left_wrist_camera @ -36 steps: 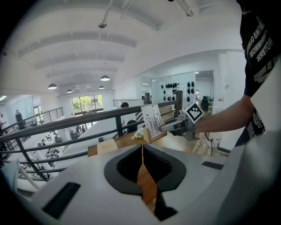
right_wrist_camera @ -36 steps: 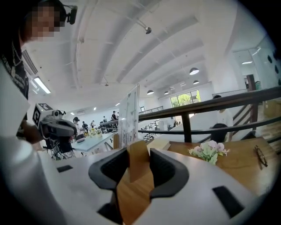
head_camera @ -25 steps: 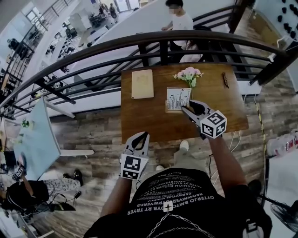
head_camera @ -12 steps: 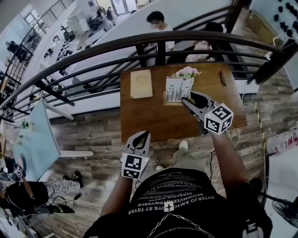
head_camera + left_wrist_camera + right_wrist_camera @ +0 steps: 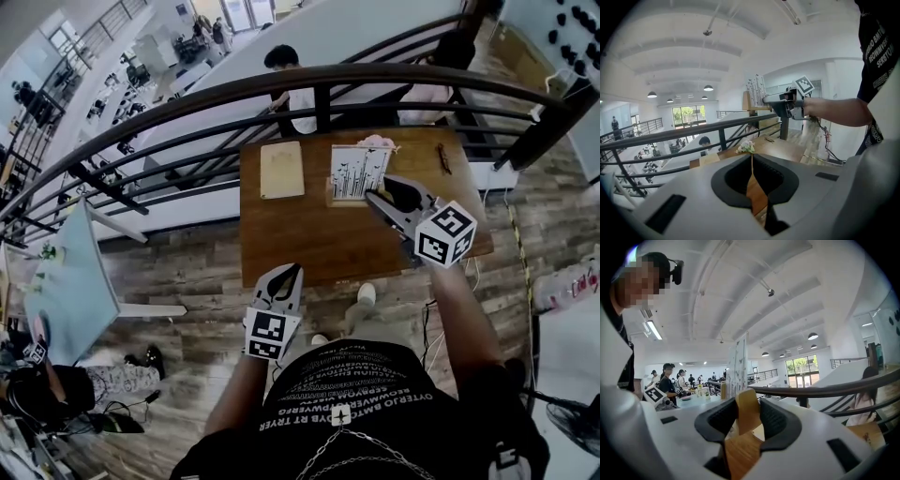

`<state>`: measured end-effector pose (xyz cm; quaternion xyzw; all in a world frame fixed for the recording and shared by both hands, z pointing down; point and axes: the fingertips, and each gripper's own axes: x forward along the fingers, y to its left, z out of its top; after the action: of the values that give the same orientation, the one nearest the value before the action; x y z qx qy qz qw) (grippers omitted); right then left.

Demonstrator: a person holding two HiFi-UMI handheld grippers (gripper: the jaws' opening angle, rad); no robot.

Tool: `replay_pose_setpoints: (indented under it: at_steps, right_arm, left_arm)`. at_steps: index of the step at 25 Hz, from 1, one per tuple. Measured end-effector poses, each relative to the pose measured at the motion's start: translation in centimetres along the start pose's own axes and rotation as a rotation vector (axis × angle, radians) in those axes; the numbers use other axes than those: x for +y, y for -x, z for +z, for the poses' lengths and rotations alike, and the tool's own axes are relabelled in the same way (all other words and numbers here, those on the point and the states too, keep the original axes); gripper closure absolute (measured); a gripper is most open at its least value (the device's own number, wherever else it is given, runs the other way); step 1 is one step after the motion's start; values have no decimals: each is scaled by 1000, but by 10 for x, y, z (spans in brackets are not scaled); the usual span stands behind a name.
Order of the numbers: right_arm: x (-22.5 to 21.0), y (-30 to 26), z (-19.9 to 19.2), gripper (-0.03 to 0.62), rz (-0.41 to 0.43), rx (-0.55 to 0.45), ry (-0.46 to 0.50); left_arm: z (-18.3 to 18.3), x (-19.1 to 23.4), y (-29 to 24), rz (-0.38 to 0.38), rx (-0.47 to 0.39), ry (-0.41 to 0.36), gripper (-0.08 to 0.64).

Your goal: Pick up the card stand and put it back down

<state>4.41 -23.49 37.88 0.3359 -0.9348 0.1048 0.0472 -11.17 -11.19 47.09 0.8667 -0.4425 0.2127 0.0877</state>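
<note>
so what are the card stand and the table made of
Card stand: the base looks like pale, smooth unpainted wood, tan with a rounded edge. The upright card looks like white paper or thin plastic with dark print; can't tell which.
Table: darker brown wood or veneer, faint grain, low sheen.

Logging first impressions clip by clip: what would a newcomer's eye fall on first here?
First the white printed card stand on its wooden base, held in the air above the brown wooden table, its base clamped in the right hand-held gripper. Then the dark curved metal railing just past the table, with people on a lower floor beyond it.
</note>
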Motion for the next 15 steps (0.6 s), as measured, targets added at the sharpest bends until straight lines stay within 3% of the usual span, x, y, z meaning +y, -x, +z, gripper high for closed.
replay_pose_setpoints:
  at_steps: [15]
  right_arm:
    - [-24,-3,20,430,16,-16,23]
  left_arm:
    - [8,4,-37,-5,12,28,526]
